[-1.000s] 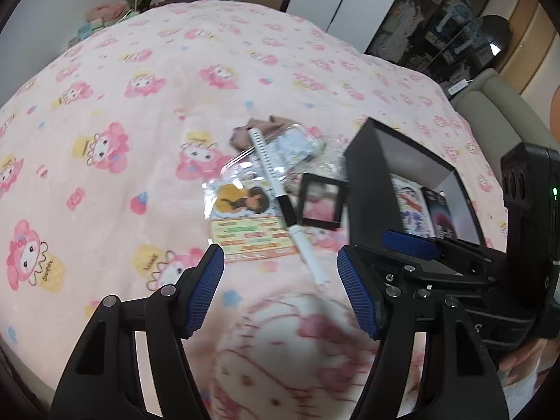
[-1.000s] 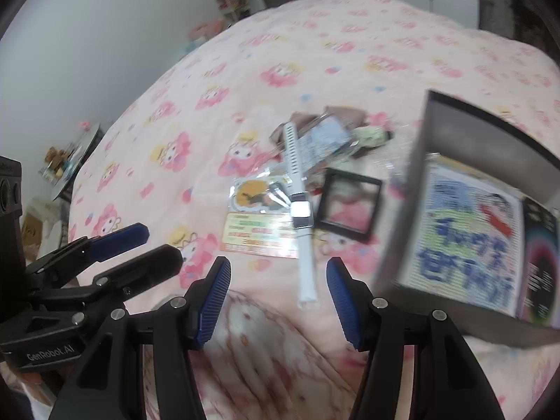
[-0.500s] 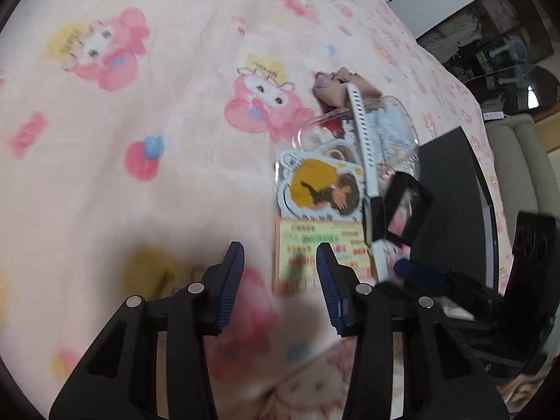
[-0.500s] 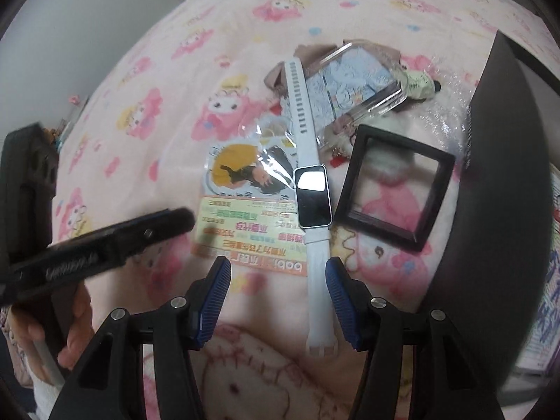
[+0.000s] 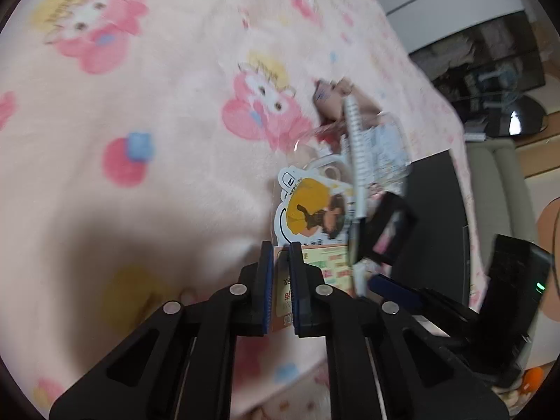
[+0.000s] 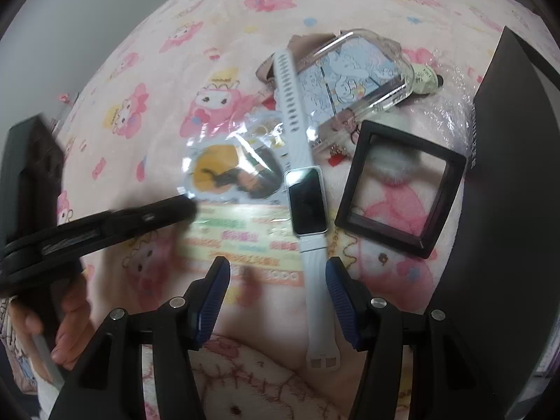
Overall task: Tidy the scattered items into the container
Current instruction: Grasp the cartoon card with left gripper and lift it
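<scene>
A green, pink and orange printed card lies on the pink blanket. My left gripper is shut on its near left edge; it also shows from the side in the right wrist view, left gripper. A white smart band lies across the card and a plastic-wrapped sticker. My right gripper hangs open low over the band's lower strap, which lies between the fingers close to the right one, untouched. The black box stands at the right.
A black square frame lies between the band and the box. A clear phone case and a small green toy lie farther back. A person's hand holds the left gripper. The cartoon-print blanket stretches off to the left.
The left gripper dropped to the card and closed on its edge. The right gripper sank over the band's strap, its jaws about as wide as before.
</scene>
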Available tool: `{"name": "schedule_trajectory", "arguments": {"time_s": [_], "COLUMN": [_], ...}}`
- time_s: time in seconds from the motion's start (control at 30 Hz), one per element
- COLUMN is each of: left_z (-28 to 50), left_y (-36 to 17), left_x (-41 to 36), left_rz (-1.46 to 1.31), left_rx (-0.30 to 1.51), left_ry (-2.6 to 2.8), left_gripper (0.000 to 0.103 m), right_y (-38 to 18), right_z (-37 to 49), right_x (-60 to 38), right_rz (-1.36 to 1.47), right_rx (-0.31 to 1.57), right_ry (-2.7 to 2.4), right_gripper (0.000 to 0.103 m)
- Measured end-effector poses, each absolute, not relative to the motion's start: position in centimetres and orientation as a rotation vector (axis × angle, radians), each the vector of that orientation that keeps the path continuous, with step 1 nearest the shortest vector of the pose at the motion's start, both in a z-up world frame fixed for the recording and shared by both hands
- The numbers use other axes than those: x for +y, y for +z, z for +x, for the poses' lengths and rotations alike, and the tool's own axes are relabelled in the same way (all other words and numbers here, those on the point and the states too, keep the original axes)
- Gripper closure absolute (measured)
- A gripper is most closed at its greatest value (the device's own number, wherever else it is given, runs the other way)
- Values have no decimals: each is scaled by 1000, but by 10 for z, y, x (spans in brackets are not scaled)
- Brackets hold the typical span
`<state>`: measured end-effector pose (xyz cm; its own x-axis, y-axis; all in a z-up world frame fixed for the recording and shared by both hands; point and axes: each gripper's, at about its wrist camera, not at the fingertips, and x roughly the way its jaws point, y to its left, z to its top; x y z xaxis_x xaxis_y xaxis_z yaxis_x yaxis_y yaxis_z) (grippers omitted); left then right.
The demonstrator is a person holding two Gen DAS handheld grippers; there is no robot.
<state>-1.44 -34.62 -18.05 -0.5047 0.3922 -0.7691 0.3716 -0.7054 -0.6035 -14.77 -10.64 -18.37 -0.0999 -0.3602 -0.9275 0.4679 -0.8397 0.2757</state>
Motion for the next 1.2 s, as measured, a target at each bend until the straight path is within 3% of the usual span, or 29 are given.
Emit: {"name": "schedule_trajectory", "arguments": {"time_s": [0.3,0.33,0.4,0.47,0.6,0.77,0.83,1.2], "left_z": [45,44,40,36,33,27,27,40], "left_y": [-168,-173,-183,-189,-200,-200,-193,-93], "left_x": [-380,-385,-388,-389,-391,-383,-377,-328], "left_rz": [-1600,-1620,-1661,-1666,-1676,-1680,-1664,-1506], "left_rx": [-1256,-1265,-1293,-1320,-1340,-1332,-1311,-1018], "left_ry": [2562,2549,2533,2531,2534,2527,2528,2665], "left_gripper": [96,93,75,70,70,72,72,72], "right_y": [-174,-176,-184,-194,-206,-218,-210,-119], "right_z": [-145,-146,-153,-161,-172,-169,-167,-129], "right_x": [-133,-141,-153,-163,-183,-194,-191,-129], "right_rz": [1583,1583,1600,1649,1662,1662,1619,1438], "right_rx": [164,188,202,219,206,241,205,81], "right_ry": [-1825,-1797,-1756,-1717,-1598,-1561,-1566,-1742], "right_gripper": [50,50,48,48,44,47,59,61]}}
